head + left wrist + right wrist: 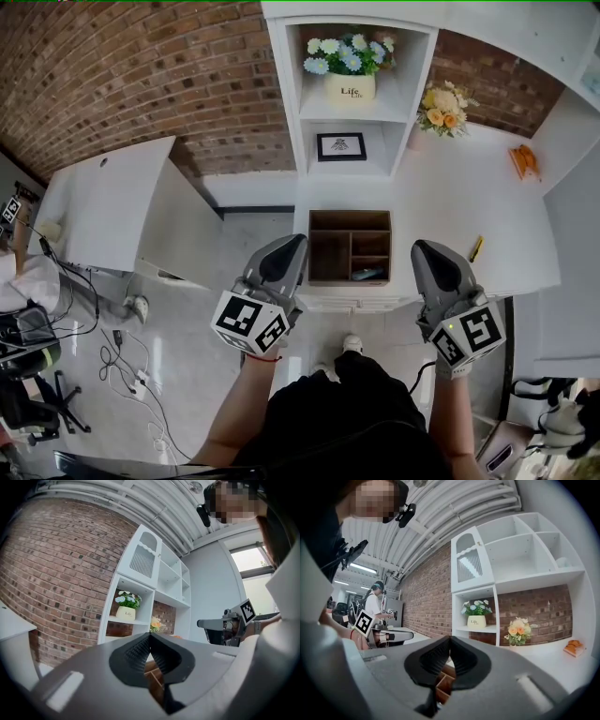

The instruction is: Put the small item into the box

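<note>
A: Where is the small dark item [367,275]?

B: Inside the wooden box [349,217], in the lower right compartment. It is too small to tell its shape.

A: Is either gripper on it?

B: No. The right gripper [428,251] is to the right of the box and apart from it, so the box's right wall lies between its tip and the item. The left gripper [292,246] is at the box's left near corner, with the tall left compartment between it and the item. From the head view I cannot tell whether that tip touches the box.

A: And the jaws?

B: Both pairs are together with nothing between them. In the right gripper view the ribbed pads [435,658] meet at the tip, and the box's wooden dividers show below them. The left gripper view shows the same.

A: Where does the box stand?

B: On the white surface [441,197], near its front edge, in front of the shelf with the flower pot [350,86]. A thin yellow item [476,248] lies on the surface to the right of the right gripper, apart from it.
</note>
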Action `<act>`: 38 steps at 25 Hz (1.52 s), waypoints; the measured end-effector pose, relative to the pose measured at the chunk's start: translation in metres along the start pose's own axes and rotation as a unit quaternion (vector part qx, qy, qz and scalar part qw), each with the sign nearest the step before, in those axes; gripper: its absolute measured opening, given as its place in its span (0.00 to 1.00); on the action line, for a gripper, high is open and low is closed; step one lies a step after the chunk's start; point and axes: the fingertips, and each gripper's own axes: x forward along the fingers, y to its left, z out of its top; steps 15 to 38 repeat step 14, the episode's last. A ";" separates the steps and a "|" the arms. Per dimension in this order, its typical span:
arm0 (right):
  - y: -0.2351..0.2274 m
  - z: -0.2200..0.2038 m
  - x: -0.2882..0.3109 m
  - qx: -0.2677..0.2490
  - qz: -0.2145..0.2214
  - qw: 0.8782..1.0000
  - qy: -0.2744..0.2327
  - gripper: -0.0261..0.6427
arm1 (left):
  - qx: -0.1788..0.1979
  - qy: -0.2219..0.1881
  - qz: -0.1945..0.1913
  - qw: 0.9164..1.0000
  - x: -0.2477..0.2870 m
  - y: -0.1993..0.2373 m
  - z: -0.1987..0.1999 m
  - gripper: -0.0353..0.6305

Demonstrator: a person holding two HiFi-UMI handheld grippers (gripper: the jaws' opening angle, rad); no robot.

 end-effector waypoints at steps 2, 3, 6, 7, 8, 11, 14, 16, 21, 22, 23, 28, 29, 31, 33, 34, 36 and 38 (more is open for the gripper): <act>0.001 0.000 0.001 -0.001 0.002 1.000 -0.001 0.04 | -0.002 -0.001 0.000 1.000 0.000 0.001 0.000 0.06; 0.002 0.000 0.002 -0.002 0.004 1.000 -0.001 0.04 | -0.003 -0.001 0.000 1.000 0.000 0.001 0.001 0.06; 0.002 0.000 0.003 -0.005 0.006 1.000 -0.004 0.04 | -0.006 -0.002 -0.001 1.000 0.001 0.001 0.001 0.06; 0.002 0.000 0.003 -0.005 0.006 1.000 -0.004 0.04 | -0.006 -0.002 -0.001 1.000 0.001 0.001 0.001 0.06; 0.002 -0.001 0.004 -0.004 0.007 1.000 -0.003 0.04 | -0.006 -0.002 -0.002 1.000 0.002 0.000 0.001 0.06; 0.001 -0.003 0.005 -0.003 0.009 1.000 -0.002 0.04 | -0.008 -0.002 -0.002 1.000 0.005 0.000 -0.001 0.06; -0.001 -0.005 0.006 -0.003 0.011 1.000 0.000 0.04 | -0.011 0.000 -0.001 1.000 0.008 0.001 -0.003 0.06; -0.001 -0.005 0.006 -0.003 0.011 1.000 0.000 0.04 | -0.011 0.000 -0.001 1.000 0.008 0.001 -0.003 0.06; -0.001 -0.005 0.006 -0.003 0.011 1.000 0.000 0.04 | -0.011 0.000 -0.001 1.000 0.008 0.001 -0.003 0.06; -0.001 -0.005 0.006 -0.003 0.011 1.000 0.000 0.04 | -0.011 0.000 -0.001 1.000 0.008 0.001 -0.003 0.06; -0.001 -0.005 0.006 -0.003 0.011 1.000 0.000 0.04 | -0.011 0.000 -0.001 1.000 0.008 0.001 -0.003 0.06; -0.001 -0.005 0.006 -0.003 0.011 1.000 0.000 0.04 | -0.011 0.000 -0.001 1.000 0.008 0.001 -0.003 0.06; -0.001 -0.005 0.006 -0.003 0.011 1.000 0.000 0.04 | -0.011 0.000 -0.001 1.000 0.008 0.001 -0.003 0.06; -0.001 -0.005 0.006 -0.003 0.011 1.000 0.000 0.04 | -0.011 0.000 -0.001 1.000 0.008 0.001 -0.003 0.06; -0.001 -0.005 0.006 -0.003 0.011 1.000 0.000 0.04 | -0.011 0.000 -0.001 1.000 0.008 0.001 -0.003 0.06; -0.001 -0.005 0.006 -0.003 0.011 1.000 0.000 0.04 | -0.011 0.000 -0.001 1.000 0.008 0.001 -0.003 0.06; -0.001 -0.005 0.006 -0.003 0.011 1.000 0.000 0.04 | -0.011 0.000 -0.001 1.000 0.008 0.001 -0.003 0.06; -0.001 -0.005 0.006 -0.003 0.011 1.000 0.000 0.04 | -0.011 0.000 -0.001 1.000 0.008 0.001 -0.003 0.06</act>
